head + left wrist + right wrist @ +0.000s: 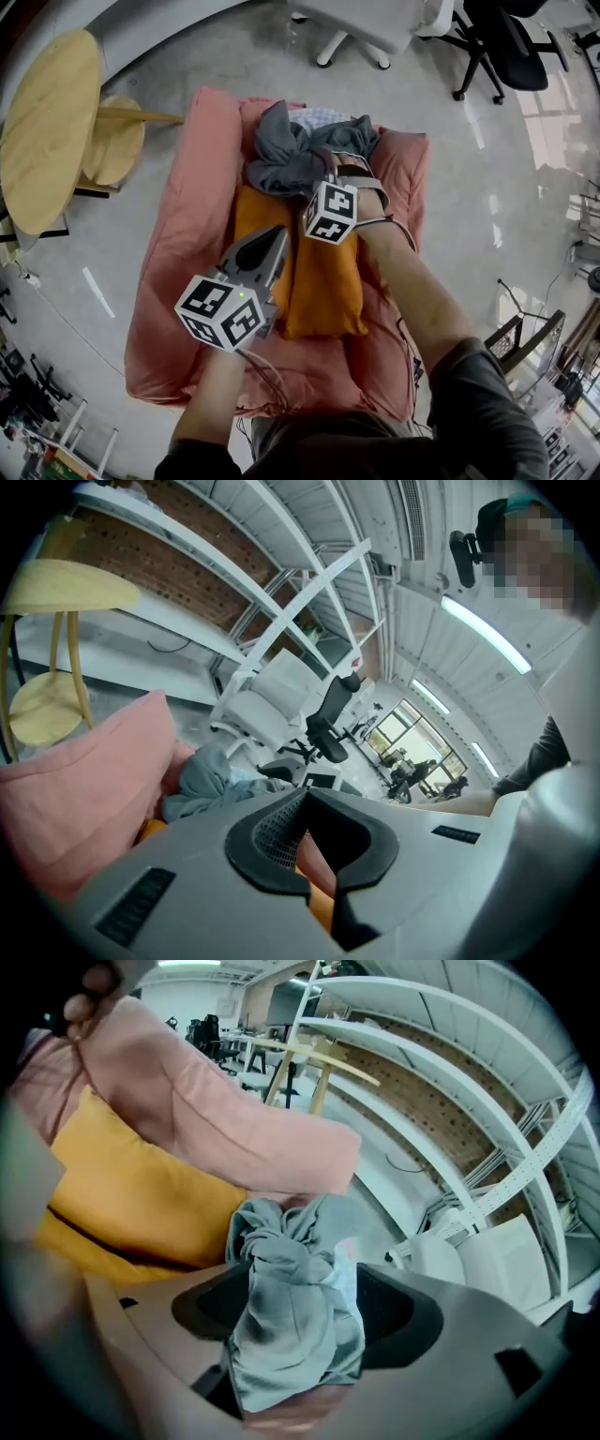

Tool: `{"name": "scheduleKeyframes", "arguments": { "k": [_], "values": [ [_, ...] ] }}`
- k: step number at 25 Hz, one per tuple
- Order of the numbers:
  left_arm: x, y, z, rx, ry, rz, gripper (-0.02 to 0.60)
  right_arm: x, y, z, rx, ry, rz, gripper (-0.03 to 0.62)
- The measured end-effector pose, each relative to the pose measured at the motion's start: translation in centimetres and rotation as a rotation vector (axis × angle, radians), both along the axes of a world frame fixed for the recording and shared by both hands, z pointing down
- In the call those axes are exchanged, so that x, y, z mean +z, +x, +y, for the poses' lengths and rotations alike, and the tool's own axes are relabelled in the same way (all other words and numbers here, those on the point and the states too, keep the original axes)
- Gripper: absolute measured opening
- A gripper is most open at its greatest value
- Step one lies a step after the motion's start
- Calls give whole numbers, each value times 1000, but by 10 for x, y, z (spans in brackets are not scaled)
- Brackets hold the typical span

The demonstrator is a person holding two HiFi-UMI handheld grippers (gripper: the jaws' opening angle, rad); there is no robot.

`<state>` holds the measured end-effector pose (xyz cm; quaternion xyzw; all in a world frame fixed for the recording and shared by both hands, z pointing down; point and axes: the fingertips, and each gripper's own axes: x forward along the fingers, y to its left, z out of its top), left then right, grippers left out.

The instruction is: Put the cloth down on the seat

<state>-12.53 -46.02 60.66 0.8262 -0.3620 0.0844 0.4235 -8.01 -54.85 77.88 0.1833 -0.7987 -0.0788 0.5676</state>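
Note:
A crumpled grey cloth lies at the far end of the pink cushioned seat, just beyond an orange cushion. My right gripper reaches into the cloth's right side. In the right gripper view the cloth is bunched between the widely spread jaws of the right gripper, and a gap shows on its left side. My left gripper hovers over the orange cushion, apart from the cloth. The left gripper's jaws are together with nothing between them.
A round wooden table and a low wooden stool stand left of the seat. A white chair base and a black office chair stand beyond it. A dark rack is at the right.

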Motion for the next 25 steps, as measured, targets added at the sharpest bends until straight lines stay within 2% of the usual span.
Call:
{"name": "scheduleKeyframes", "arguments": {
  "k": [5, 11, 12, 15, 17, 20, 25],
  "values": [
    [-11, 8, -5, 3, 8, 6, 8, -42, 8, 12, 59, 35, -86, 302],
    [-24, 7, -2, 17, 18, -14, 8, -89, 5, 47, 181, -32, -272, 296],
    [-27, 5, -2, 12, 20, -16, 7, -100, 5, 51, 214, -34, -313, 275],
    [-41, 2, 0, -1, 31, -14, 8, -131, 12, 57, 384, -106, -505, 69],
    [-52, 2, 3, 7, 44, -16, 8, -146, 17, 63, 503, -201, -639, 54],
    [-67, 3, 8, 12, 65, -20, 8, -171, 24, 71, 605, -275, -786, 32],
    [-94, 12, 23, 0, 94, -20, 8, -216, 36, 86, 643, -305, -929, 15]
  ]
}}
